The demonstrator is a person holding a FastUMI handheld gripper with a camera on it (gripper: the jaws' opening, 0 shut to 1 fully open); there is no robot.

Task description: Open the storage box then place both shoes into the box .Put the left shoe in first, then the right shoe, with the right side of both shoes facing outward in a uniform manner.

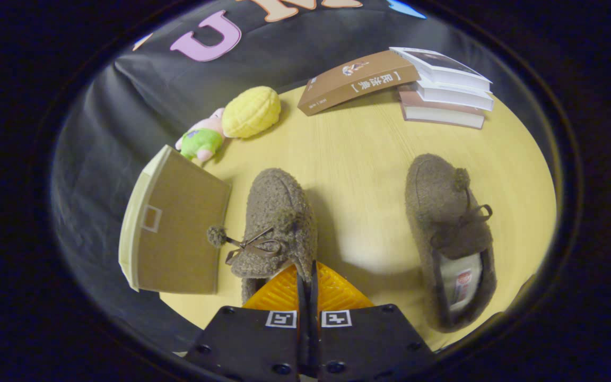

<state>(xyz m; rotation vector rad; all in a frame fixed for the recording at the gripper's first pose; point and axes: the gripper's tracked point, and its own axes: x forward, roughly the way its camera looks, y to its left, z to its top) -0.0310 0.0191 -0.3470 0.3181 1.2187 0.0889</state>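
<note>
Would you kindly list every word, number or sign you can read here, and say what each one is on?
"民法典": on the cover of the brown book.
Print on the brown book's spine: too small to read.
Tag inside the other shoe: too blurred to read.
Square markers on the gripper, whose fingers are closed together at the heel of the near shoe: patterns, no words.
Storage box: a blank patch, no text.

Fisheye atop hand-held gripper (305, 276), steeply down, close above the table (369, 154).
</note>
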